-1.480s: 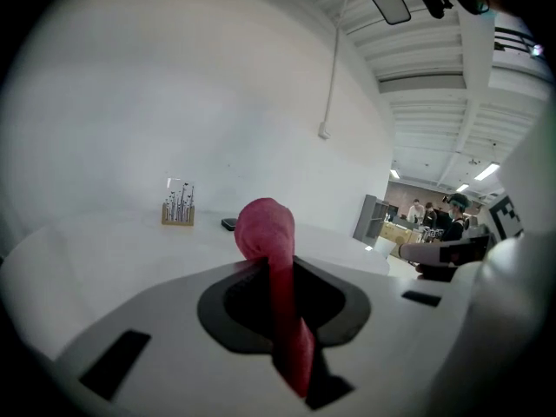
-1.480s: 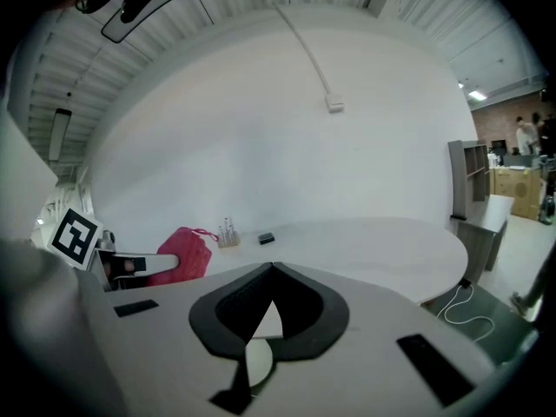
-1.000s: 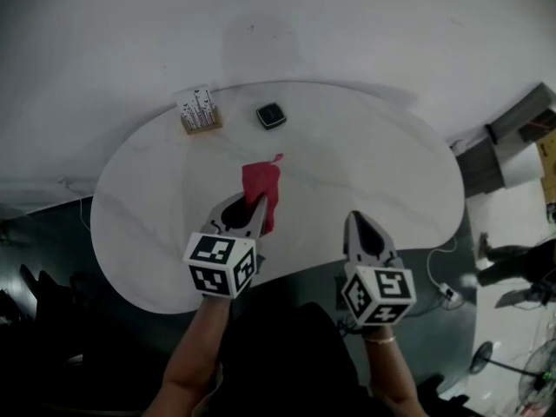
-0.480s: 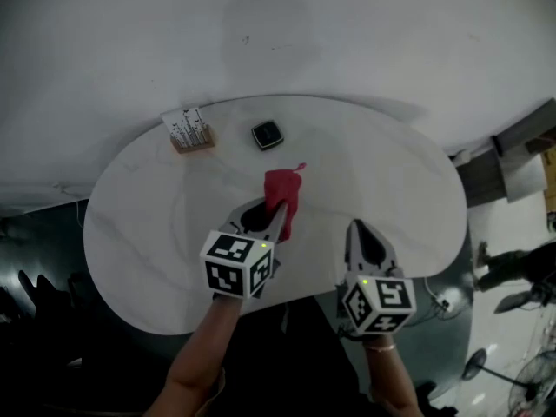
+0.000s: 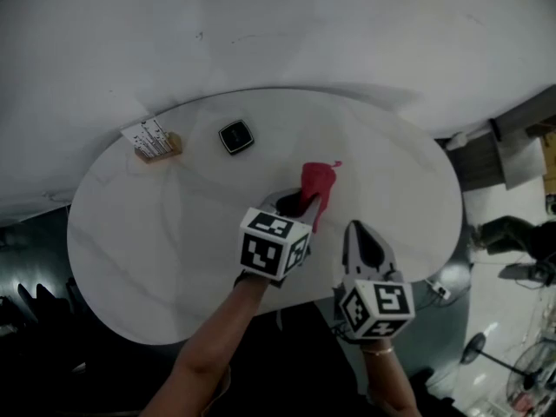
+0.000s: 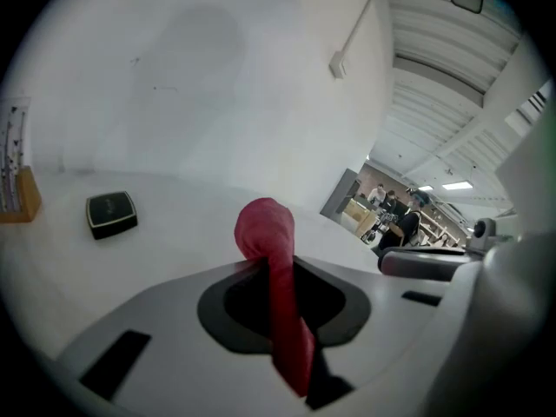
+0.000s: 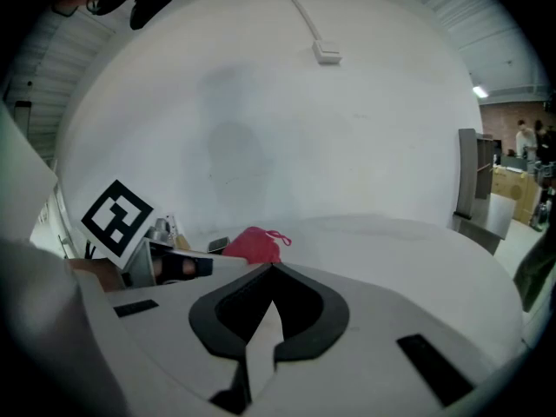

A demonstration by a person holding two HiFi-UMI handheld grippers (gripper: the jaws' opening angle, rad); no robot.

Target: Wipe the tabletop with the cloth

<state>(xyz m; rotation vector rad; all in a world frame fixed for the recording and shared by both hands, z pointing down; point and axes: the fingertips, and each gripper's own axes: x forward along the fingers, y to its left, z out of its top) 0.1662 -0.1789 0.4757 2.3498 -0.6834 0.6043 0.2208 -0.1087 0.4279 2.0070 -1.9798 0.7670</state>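
Observation:
A red cloth (image 5: pixel 317 183) lies bunched on the white round tabletop (image 5: pixel 165 233), near its middle. My left gripper (image 5: pixel 301 200) is shut on the cloth's near end. In the left gripper view the cloth (image 6: pixel 266 228) runs as a red strip between the closed jaws of the left gripper (image 6: pixel 264 266) and bulges out past the tips. My right gripper (image 5: pixel 354 228) hovers over the table's near edge, just right of the left one, shut with nothing in it. The right gripper view shows its tips (image 7: pixel 270 268) meeting, with the cloth (image 7: pixel 253 244) beyond them to the left.
A small black square box (image 5: pixel 235 135) sits at the table's far left. A wooden stand with a white card (image 5: pixel 154 142) is beside it near the rim. A curved white wall (image 5: pixel 278 33) stands behind the table. A fan (image 5: pixel 534 380) and cables are on the floor to the right.
My left gripper has slid to the right across the tabletop, dragging the red cloth with it. The right gripper has stayed near the front edge.

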